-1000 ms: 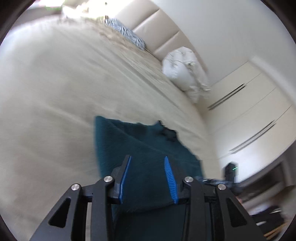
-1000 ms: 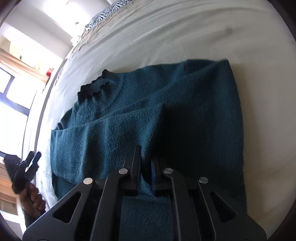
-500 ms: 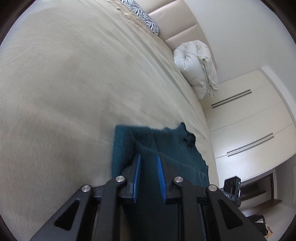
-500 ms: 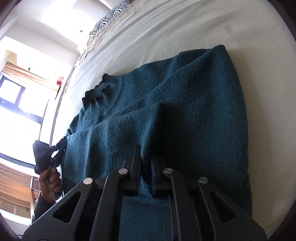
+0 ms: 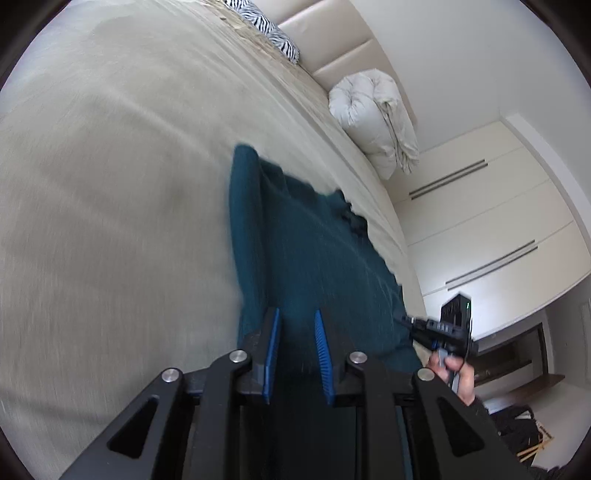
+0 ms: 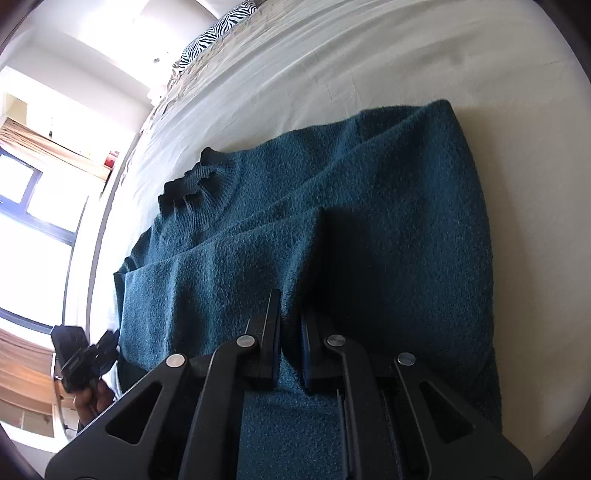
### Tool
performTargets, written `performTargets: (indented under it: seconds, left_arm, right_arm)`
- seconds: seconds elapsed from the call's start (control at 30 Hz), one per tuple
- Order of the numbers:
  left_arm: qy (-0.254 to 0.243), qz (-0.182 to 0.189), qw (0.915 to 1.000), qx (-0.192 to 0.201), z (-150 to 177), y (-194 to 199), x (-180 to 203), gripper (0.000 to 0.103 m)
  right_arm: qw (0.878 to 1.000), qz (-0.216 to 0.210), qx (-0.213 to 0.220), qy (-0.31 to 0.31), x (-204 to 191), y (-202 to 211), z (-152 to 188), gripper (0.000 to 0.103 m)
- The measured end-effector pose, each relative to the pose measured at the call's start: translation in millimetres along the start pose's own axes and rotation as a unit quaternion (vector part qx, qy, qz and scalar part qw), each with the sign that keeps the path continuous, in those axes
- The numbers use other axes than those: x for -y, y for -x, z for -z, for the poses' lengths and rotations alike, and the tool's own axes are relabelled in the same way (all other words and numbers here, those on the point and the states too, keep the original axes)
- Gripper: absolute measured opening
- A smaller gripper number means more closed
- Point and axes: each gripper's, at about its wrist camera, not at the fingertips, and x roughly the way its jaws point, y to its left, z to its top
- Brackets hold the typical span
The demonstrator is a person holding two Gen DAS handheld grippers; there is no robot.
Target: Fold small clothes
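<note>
A dark teal knit sweater [image 6: 388,206] lies on the bed, its collar [image 6: 192,184] toward the left and both sleeves folded across the body. It also shows in the left wrist view [image 5: 314,251]. My right gripper [image 6: 291,306] is shut on the sweater's near edge, with fabric bunched between its jaws. My left gripper [image 5: 295,321] is at the sweater's other near corner with its blue pads [image 5: 274,332] drawn close over the fabric, a narrow gap showing. The right gripper also shows in the left wrist view [image 5: 436,328], and the left one in the right wrist view [image 6: 88,358].
The beige bed sheet [image 5: 110,184] spreads wide to the far side. A zebra pillow [image 5: 273,33] and a rolled white duvet [image 5: 373,107] lie by the headboard. White wardrobes [image 5: 498,221] stand beyond the bed. A bright window [image 6: 33,206] is on the other side.
My left gripper came down onto the sweater's corner and its jaws closed from wide open to a narrow gap. The right gripper stayed shut on the sweater edge.
</note>
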Motion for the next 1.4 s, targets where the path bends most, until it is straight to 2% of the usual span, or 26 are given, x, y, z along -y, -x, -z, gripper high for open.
performTargets:
  seconds: [0.1,0.23,0.37,0.5,0.57,0.63,0.7,0.73,0.77,0.8,0.83,0.93,1.13,1.4]
  left_arm:
    - [-0.012,-0.007,0.9999,-0.004,9.9,0.0,2.0,0.023]
    - [-0.002,-0.001,1.0000,0.002,12.5,2.8,-1.8,0.023]
    - [0.002,0.001,1.0000,0.007,18.1,11.3,-4.1,0.024]
    - [0.015,0.009,0.9998,0.010,31.3,28.0,-6.6,0.031]
    - [0.015,0.005,0.9998,0.010,40.7,38.2,-5.5,0.036]
    - [0.017,0.003,0.9998,0.014,51.1,52.6,-2.6,0.044]
    - [0.019,0.001,0.9995,0.026,64.2,71.5,1.9,0.065]
    - [0.019,-0.002,0.9994,0.030,70.8,79.4,4.3,0.069]
    - [0.020,-0.004,0.9992,0.035,79.6,88.2,7.4,0.075]
    - [0.020,-0.003,0.9992,0.034,88.9,95.6,10.3,0.076]
    - [0.020,-0.002,0.9994,0.029,97.7,101.3,12.7,0.076]
    - [0.024,-0.005,0.9997,0.008,129.9,114.8,18.1,0.076]
    - [0.010,-0.024,0.9984,-0.051,195.9,132.3,35.8,0.073]
    - [0.027,-0.045,0.9955,-0.079,240.8,144.7,34.8,0.070]
  right_arm:
    - [1.000,0.019,0.002,0.016,-8.1,0.9,-2.2,0.008]
    - [1.000,0.014,0.001,0.008,-4.4,0.1,-3.2,0.008]
    - [1.000,-0.025,0.009,-0.016,13.0,-0.1,3.5,0.008]
    - [0.995,-0.073,0.022,-0.057,35.3,9.4,13.9,0.009]
    - [0.994,-0.075,0.031,-0.068,42.3,20.7,22.5,0.011]
    - [0.995,-0.066,0.047,-0.065,43.7,35.7,33.0,0.020]
    - [0.994,-0.061,0.065,-0.063,45.4,55.4,48.2,0.029]
    - [0.993,-0.062,0.074,-0.062,46.0,64.8,56.2,0.039]
    - [0.993,-0.063,0.083,-0.063,46.6,75.0,65.8,0.055]
    - [0.991,-0.063,0.095,-0.067,47.9,86.2,77.4,0.061]
    - [0.990,-0.066,0.103,-0.068,49.1,94.9,87.5,0.064]
    - [0.989,-0.085,0.100,-0.070,54.3,113.8,122.3,0.064]
    - [0.991,-0.083,0.083,-0.067,66.4,142.2,180.9,0.064]
    - [0.994,-0.060,0.070,-0.053,80.9,176.7,224.3,0.064]
